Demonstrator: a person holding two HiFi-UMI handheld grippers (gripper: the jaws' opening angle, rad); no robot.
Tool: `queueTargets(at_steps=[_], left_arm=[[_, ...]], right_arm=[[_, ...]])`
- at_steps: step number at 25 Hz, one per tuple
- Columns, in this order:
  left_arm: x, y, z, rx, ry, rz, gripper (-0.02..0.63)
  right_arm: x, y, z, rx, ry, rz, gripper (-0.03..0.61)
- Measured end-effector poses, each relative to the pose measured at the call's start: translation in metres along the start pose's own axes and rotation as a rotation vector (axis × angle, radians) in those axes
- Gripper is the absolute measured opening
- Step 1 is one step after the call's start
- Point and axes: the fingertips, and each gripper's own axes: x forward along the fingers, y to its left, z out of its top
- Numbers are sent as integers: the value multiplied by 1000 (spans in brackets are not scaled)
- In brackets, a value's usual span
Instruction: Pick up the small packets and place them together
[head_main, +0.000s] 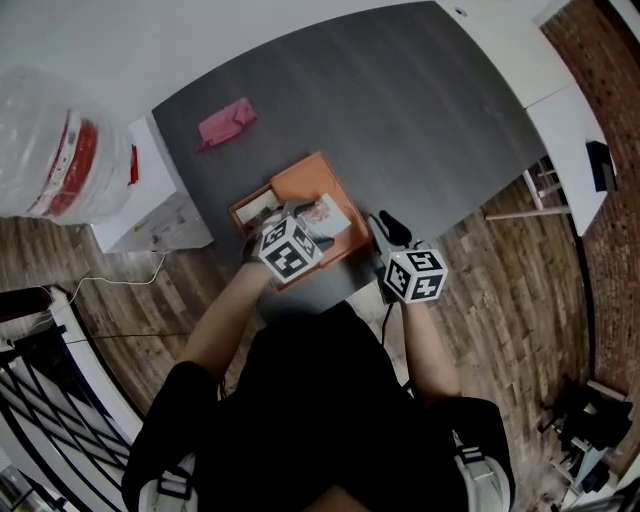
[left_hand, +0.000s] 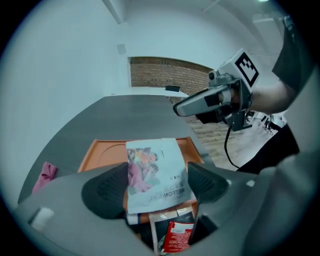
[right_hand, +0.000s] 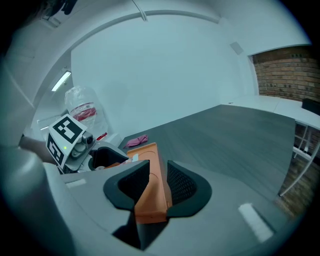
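Your left gripper (left_hand: 157, 185) points down into the orange tray (head_main: 300, 182), which stands on the dark grey table (head_main: 420, 110) close to its near edge. The fingers of this gripper are wide apart, and a white packet (left_hand: 155, 172) with a colourful picture on it lies face up between them. The side edges of the packet reach both pads, but I cannot tell if the pads really press on it or only stand beside it. Under the near end of this packet there are more packets in the tray, among them a dark packet (left_hand: 176, 235) with a red label, partly covered by the white one. Your right gripper (right_hand: 157, 182) is at the corner of the tray on your right side. Its fingers are narrow and they hold the orange wall of the tray between them, one pad on each side of the wall. A pink item (head_main: 227, 123) lies on the table well apart from the tray, on the far left part; it is too small to say what it is.
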Motion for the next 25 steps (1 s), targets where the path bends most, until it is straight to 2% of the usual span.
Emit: queueTargets(at_steps=[6, 12, 19, 25], left_arm=[[31, -17, 4, -69, 66, -68, 371], [36, -22, 0, 14, 125, -44, 374], [31, -22, 5, 0, 89, -29, 412], [3, -15, 6, -35, 19, 5, 411]], right_arm=[[-11, -13, -6, 27, -12, -24, 107], [-13, -21, -13, 48, -10, -26, 107], [-10, -15, -7, 44, -24, -2, 107], [-5, -10, 3, 20, -43, 22, 107]])
